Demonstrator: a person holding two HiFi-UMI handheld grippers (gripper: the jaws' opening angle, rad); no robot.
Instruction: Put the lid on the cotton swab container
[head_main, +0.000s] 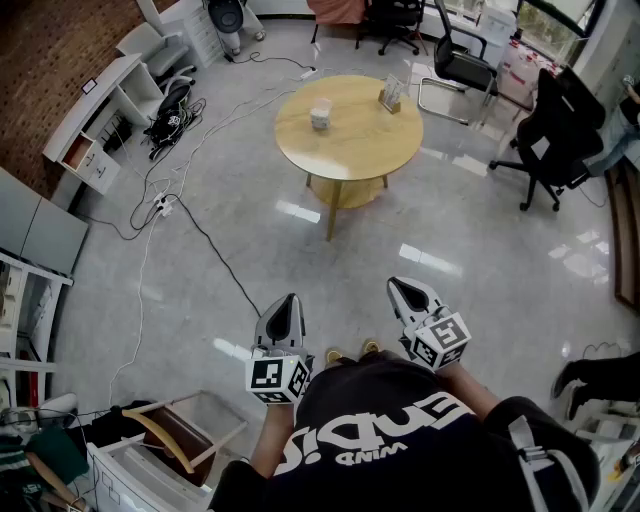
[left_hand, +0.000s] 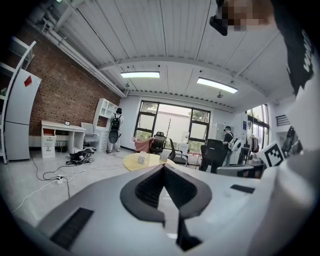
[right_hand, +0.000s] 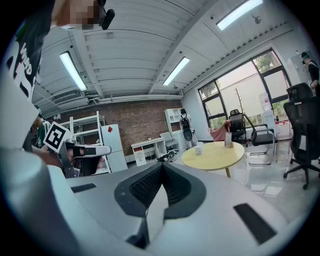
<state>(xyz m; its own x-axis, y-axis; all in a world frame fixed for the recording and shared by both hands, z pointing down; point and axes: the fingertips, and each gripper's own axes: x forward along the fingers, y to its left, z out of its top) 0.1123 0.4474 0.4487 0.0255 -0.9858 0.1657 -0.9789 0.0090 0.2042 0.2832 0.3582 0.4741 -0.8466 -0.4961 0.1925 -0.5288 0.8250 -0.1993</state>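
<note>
A round wooden table (head_main: 350, 150) stands several steps ahead, far out of reach of both grippers. On it sit a small white container (head_main: 320, 113) and a clear upright item (head_main: 391, 95); no lid can be made out at this distance. My left gripper (head_main: 289, 300) and right gripper (head_main: 400, 287) are held side by side in front of the person's body, pointing towards the table. In the left gripper view the jaws of the left gripper (left_hand: 163, 166) meet with nothing between them. In the right gripper view the right gripper (right_hand: 161, 166) is likewise shut and holds nothing.
Black cables (head_main: 160, 205) trail across the shiny floor to the left. Office chairs (head_main: 550, 140) stand at the right and behind the table. A white desk (head_main: 105, 110) lines the brick wall. A crate and clutter (head_main: 170, 440) sit by the person's left side.
</note>
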